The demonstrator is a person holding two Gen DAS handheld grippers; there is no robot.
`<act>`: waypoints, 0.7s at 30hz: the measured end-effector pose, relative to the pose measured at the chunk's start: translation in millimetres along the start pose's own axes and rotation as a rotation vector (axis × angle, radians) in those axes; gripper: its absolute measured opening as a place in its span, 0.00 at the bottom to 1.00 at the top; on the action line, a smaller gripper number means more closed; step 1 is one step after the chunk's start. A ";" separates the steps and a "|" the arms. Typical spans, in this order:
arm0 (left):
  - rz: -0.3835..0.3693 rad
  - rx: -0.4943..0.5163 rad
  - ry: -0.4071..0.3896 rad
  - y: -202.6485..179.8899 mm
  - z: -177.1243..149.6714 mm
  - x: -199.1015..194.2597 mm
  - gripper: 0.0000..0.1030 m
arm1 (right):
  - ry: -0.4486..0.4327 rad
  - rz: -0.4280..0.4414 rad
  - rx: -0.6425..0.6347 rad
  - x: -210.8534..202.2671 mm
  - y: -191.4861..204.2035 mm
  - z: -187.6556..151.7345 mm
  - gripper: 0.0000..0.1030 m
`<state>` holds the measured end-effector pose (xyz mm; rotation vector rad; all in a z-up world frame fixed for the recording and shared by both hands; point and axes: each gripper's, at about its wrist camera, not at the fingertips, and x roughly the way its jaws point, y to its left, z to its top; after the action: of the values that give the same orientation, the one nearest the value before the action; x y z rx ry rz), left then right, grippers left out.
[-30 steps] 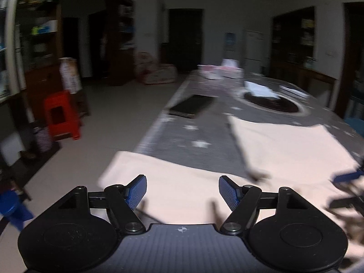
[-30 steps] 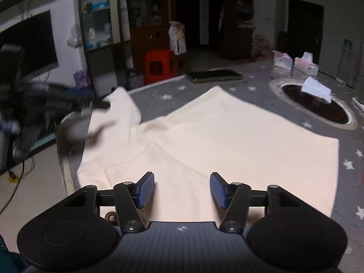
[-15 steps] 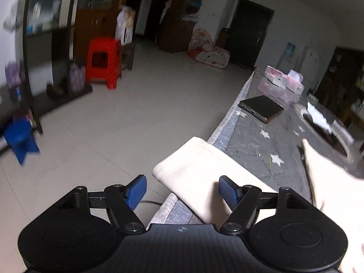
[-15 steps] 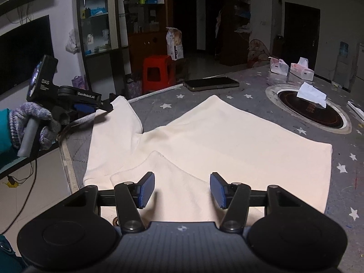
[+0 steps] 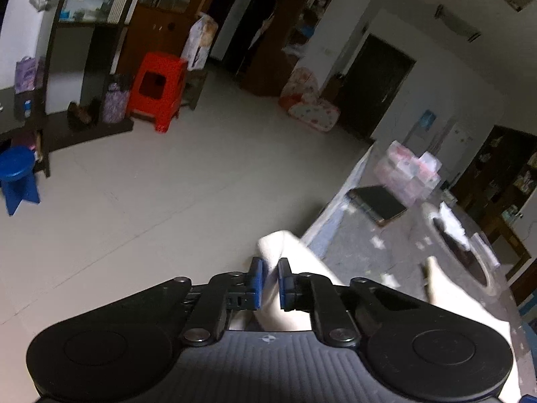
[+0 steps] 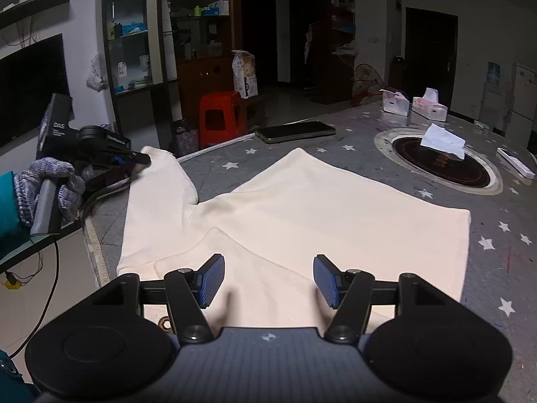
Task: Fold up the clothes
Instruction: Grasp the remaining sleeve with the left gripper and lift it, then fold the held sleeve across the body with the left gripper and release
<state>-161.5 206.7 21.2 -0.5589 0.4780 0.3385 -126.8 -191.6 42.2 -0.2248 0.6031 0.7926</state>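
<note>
Left gripper (image 5: 269, 277) has now clamped the sleeve (image 5: 285, 245).

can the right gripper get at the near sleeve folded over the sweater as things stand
Probably yes. The right gripper is open and hangs just above the folded sleeve, with nothing between. The left gripper is off at the far sleeve.

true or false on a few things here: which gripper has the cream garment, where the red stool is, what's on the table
1. The left gripper is shut on the cream garment's sleeve. True.
2. The right gripper grips the garment too. False: it is open, above the cloth.
3. The red stool stands on the table. False: it stands on the floor beyond.
4. Two tissue boxes sit at the table's far end. True.
</note>
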 end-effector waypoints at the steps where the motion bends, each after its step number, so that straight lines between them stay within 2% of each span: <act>1: -0.021 0.011 -0.012 -5.6 1.1 -4.5 0.06 | -0.002 -0.004 0.004 -1.1 -1.0 -0.4 0.58; 5: -0.104 0.079 -0.053 -34.1 4.7 -21.4 0.05 | -0.012 -0.021 0.026 -6.6 -7.7 -2.3 0.58; 9: -0.225 0.127 -0.065 -66.4 4.5 -39.6 0.05 | -0.028 -0.039 0.042 -14.2 -14.3 -3.7 0.58; 16: -0.461 0.246 -0.026 -137.2 -17.1 -67.9 0.05 | -0.054 -0.082 0.102 -29.2 -32.4 -9.4 0.58; 20: -0.597 0.305 0.023 -170.6 -39.9 -76.1 0.05 | -0.065 -0.122 0.139 -40.7 -45.3 -15.2 0.58; 21: -0.611 0.317 0.042 -173.4 -45.5 -76.0 0.05 | -0.067 -0.137 0.147 -44.1 -49.4 -16.7 0.58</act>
<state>-166.1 28.7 100.1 -0.3786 0.3698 -0.3291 -122.1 -258.9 53.0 -0.1026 0.5737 0.6184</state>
